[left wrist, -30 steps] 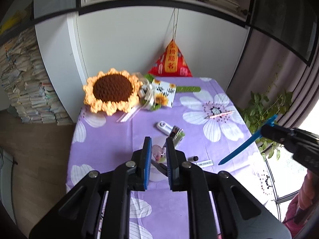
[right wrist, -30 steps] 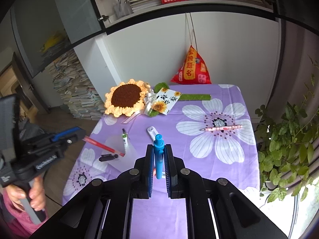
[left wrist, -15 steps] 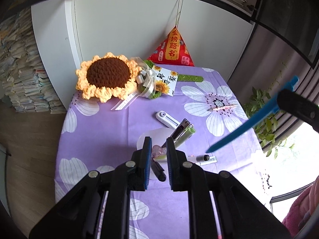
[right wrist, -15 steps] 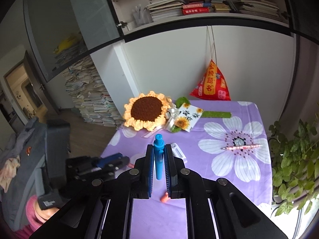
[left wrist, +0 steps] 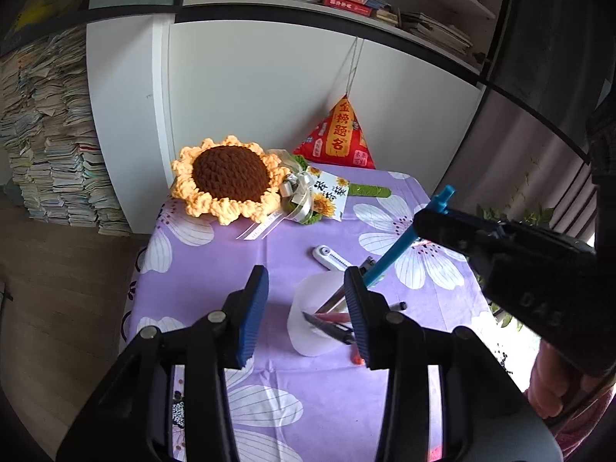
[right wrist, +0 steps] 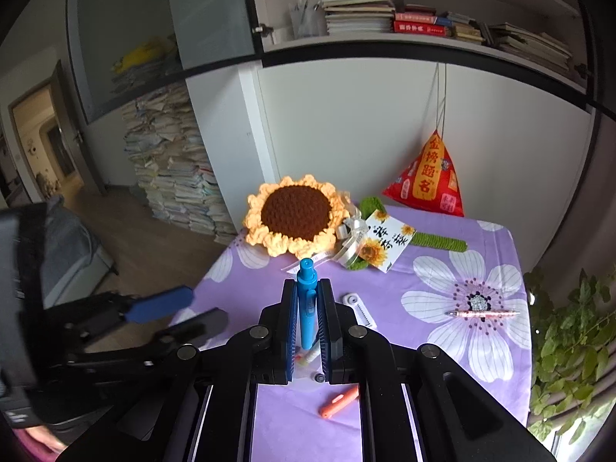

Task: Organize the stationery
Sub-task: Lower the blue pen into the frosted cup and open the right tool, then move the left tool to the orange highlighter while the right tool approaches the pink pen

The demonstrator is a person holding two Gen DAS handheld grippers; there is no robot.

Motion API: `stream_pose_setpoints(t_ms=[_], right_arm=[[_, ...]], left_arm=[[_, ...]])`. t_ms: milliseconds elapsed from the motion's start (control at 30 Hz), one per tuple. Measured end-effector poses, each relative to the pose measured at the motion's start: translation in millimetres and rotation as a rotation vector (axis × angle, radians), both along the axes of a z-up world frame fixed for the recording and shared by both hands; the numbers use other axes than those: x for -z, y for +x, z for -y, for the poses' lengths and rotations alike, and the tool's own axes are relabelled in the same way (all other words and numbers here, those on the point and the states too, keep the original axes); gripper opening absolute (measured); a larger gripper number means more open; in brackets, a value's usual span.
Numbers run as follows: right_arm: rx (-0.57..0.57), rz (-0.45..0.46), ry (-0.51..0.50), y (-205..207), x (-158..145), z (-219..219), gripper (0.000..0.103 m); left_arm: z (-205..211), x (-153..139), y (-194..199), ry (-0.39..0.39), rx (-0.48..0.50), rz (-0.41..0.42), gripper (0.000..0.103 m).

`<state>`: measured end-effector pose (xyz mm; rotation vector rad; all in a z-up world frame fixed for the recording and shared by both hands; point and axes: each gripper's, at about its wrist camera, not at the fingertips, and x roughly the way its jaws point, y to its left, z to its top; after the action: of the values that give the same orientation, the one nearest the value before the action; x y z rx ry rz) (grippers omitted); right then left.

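Right claw, pinching the blue pen, should lower it tip-first into the cup beside the spread left claw.

Home study, bookshelf overhead, stacked papers on wooden floor, floral-clothed table

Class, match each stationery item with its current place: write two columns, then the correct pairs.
Items:
1. long blue pen
2. small orange pen
3. slim pink pen
4. white translucent cup

Places:
A. lying on a white flower print
B. clamped in the right tongs
C. between the open left tongs
D. lying on purple cloth nearest the right camera

Pairs: 1-B, 2-D, 3-A, 4-C
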<state>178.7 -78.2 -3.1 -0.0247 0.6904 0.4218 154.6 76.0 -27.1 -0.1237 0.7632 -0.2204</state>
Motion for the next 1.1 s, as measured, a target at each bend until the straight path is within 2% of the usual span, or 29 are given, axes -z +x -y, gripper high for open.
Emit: stream_pose_setpoints(t_ms=[300, 633, 733, 900, 1100], right_arm=[[0.000, -0.091, -0.036, 20.3, 33.6, -16.3, 0.011], [-0.013, -0.168, -0.050, 27.8, 52.5, -22.1, 0.011], [-0.026, -0.185, -0.038, 26.8, 50.7, -19.6, 0.011], [-0.035, -0.163, -0.023, 19.6, 36.8, -11.5, 0.011], [-0.020, -0.115, 0.010, 7.2, 17.5, 11.7, 0.011]], left_arm=[[-19.5, 16.1, 2.4, -0.021, -0.037, -0.040, 0.039], [-23.3, 23.3, 0.9, -0.026, -0.035, -0.062, 0.039], [-23.0, 23.3, 0.0, -0.028, -0.034, -0.067, 0.039], [-13.6, 17.9, -4.6, -0.018, -0.014, -0.051, 0.039], [13.0, 1.4, -23.6, 0.005, 0.073, 0.009, 0.038]])
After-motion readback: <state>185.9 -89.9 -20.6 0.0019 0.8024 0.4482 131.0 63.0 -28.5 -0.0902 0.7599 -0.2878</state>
